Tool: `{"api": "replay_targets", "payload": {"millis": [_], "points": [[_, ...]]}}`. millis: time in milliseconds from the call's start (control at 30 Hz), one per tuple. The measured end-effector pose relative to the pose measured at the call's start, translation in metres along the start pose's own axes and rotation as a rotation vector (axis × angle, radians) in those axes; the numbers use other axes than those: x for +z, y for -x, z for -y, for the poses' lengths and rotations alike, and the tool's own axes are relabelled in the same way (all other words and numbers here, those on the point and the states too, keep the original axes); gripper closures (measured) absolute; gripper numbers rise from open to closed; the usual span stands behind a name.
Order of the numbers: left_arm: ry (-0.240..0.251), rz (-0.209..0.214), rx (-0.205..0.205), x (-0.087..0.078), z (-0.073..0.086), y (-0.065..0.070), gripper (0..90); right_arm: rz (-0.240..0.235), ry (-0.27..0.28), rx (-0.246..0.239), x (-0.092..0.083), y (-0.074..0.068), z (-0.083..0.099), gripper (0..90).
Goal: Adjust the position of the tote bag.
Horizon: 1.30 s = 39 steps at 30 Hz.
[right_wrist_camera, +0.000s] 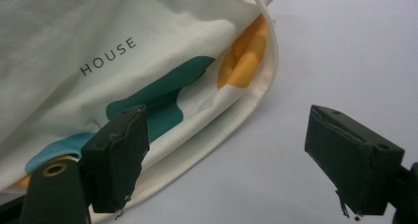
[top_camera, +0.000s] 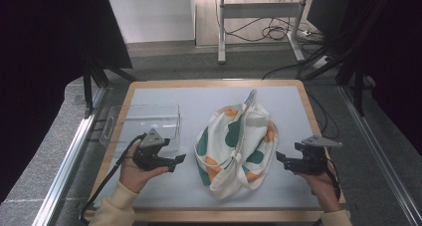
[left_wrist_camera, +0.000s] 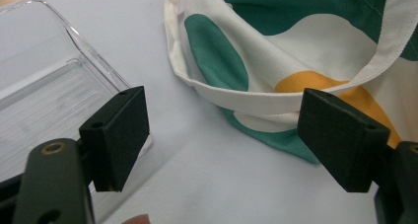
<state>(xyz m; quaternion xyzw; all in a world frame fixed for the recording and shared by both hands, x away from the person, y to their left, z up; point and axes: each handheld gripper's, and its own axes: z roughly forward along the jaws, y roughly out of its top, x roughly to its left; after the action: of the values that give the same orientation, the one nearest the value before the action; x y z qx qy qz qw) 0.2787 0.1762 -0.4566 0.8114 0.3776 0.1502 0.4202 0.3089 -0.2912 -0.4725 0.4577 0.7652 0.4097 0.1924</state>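
A cream cloth tote bag (top_camera: 236,144) with green and orange patches lies crumpled in the middle of the pale mat, its straps draped over it. My left gripper (top_camera: 180,160) is held just left of the bag, jaws open and empty, pointing toward it. In the left gripper view the bag's rim and strap (left_wrist_camera: 256,98) lie just beyond the open jaws. My right gripper (top_camera: 279,159) hovers just right of the bag, also open and empty. The right gripper view shows the bag's side (right_wrist_camera: 148,71) printed "HOUSE" ahead of its left jaw.
A clear plastic tray (top_camera: 142,121) sits on the mat behind my left gripper and appears at the left in the left gripper view (left_wrist_camera: 44,86). The wooden table rim (top_camera: 214,215) frames the mat. Metal rails and cables lie beyond the table.
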Motion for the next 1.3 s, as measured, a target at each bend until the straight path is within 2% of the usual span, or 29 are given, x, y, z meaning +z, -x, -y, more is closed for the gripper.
{"api": "replay_targets", "payload": {"millis": [100, 200, 400, 500, 633, 733, 833, 967, 1067, 1200, 1300], "points": [[-0.01, 0.005, 0.01, 0.001, 0.0, 0.0, 19.9, 0.004, -0.008, -0.019, 0.0, -0.001, 0.002, 17.7], [-0.009, 0.023, -0.002, 0.002, -0.001, -0.001, 20.1, 0.002, -0.006, -0.012, 0.0, 0.0, 0.004, 18.3], [-0.011, 0.022, 0.017, 0.0, -0.002, 0.0, 20.5, 0.022, -0.006, 0.009, -0.001, 0.003, 0.009, 19.2], [0.002, 0.001, 0.02, -0.001, -0.001, 0.001, 20.2, 0.033, -0.008, 0.007, 0.0, 0.0, 0.01, 20.0], [0.005, 0.034, 0.01, 0.001, -0.001, 0.003, 19.7, 0.037, -0.013, 0.002, -0.002, -0.003, 0.011, 20.2], [0.003, 0.062, 0.019, 0.0, -0.003, 0.006, 21.3, 0.042, -0.011, 0.006, -0.003, -0.002, 0.011, 20.5], [0.005, 0.068, 0.033, -0.002, -0.006, 0.01, 22.4, 0.048, -0.012, 0.005, -0.004, 0.0, 0.012, 21.0], [0.016, 0.092, 0.016, -0.003, -0.008, 0.011, 23.4, 0.049, -0.016, -0.001, -0.003, 0.001, 0.014, 21.4], [0.019, 0.093, 0.019, -0.003, -0.009, 0.012, 23.8, 0.053, -0.019, -0.007, -0.004, 0.001, 0.015, 21.5], [0.017, 0.108, 0.037, -0.003, -0.01, 0.019, 24.1, 0.059, -0.021, -0.009, -0.004, 0.001, 0.016, 21.6], [0.014, 0.148, 0.05, 0.0, -0.01, 0.03, 24.5, 0.071, -0.028, -0.021, -0.003, -0.001, 0.016, 21.5]]}}
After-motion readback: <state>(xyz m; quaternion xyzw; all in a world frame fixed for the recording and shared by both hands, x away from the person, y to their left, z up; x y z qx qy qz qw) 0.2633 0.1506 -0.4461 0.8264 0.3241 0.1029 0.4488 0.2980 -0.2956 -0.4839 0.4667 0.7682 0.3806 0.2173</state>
